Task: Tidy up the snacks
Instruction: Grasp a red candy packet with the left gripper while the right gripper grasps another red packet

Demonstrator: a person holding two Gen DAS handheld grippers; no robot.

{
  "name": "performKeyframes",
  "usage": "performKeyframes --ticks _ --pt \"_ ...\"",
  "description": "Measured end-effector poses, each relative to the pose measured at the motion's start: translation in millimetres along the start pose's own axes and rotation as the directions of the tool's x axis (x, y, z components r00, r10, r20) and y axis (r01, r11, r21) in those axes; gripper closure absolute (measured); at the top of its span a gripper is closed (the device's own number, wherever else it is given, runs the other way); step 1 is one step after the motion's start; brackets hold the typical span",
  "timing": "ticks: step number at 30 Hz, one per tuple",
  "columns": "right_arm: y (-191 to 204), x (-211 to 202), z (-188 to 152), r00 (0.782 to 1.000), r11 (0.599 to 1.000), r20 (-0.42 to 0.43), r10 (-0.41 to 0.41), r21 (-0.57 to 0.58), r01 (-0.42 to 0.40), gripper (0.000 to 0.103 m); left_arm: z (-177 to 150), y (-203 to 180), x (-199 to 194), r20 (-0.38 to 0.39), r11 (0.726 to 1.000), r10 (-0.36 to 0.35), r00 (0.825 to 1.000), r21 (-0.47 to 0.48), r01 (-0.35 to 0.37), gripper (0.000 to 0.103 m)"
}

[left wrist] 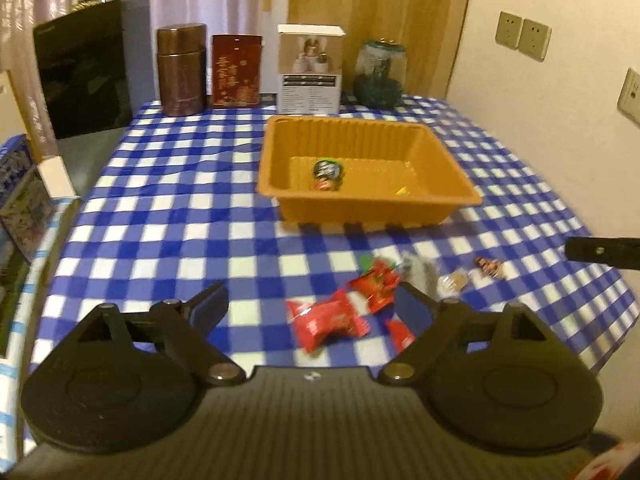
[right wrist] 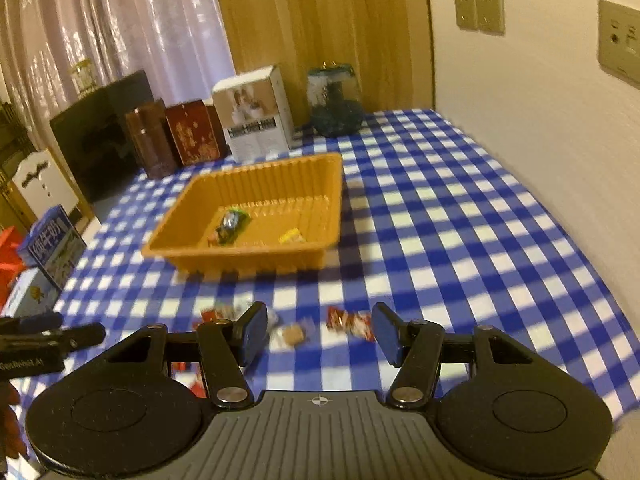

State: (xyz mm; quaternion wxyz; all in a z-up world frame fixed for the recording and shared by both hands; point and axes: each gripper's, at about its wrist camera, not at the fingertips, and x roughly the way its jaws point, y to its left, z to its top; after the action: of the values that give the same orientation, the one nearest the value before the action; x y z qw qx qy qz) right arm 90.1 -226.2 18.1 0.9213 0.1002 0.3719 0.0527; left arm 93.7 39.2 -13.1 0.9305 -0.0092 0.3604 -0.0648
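Hovering over the snacks near the table's front edge, the left gripper [left wrist: 310,308] has its jaws spread wide and empty above a red packet [left wrist: 326,320]. Beside it, the right gripper [right wrist: 320,330] stands half open, also empty, framing a small biscuit [right wrist: 290,336] and a red-wrapped candy [right wrist: 350,322] on the checked cloth [right wrist: 440,220]. Both point downward at a slant. Further back, the orange tray [left wrist: 276,152] already holds two pieces. Next, likely: lower, pinch, carry to tray.
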Motion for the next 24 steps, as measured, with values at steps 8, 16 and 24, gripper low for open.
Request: performKeyframes --ticks 8,16,24 --pt "-3.4 -2.3 -20.1 0.996 0.998 -0.086 -0.005 0.066 0.011 0.045 -17.2 5.0 5.2 -0.044 0.999 -0.003 0.999 0.035 0.005 0.015" --pt "23.9 12.1 -23.4 0.989 0.996 -0.143 0.040 0.090 -0.027 0.045 -17.3 0.7 29.9 -0.115 0.982 -0.044 0.992 0.178 0.065 0.019" --pt "49.7 31.5 -20.5 0.981 0.995 -0.180 0.066 0.087 -0.051 0.045 -15.6 -3.8 54.2 -0.150 0.903 -0.093 0.984 0.403 0.147 0.025"
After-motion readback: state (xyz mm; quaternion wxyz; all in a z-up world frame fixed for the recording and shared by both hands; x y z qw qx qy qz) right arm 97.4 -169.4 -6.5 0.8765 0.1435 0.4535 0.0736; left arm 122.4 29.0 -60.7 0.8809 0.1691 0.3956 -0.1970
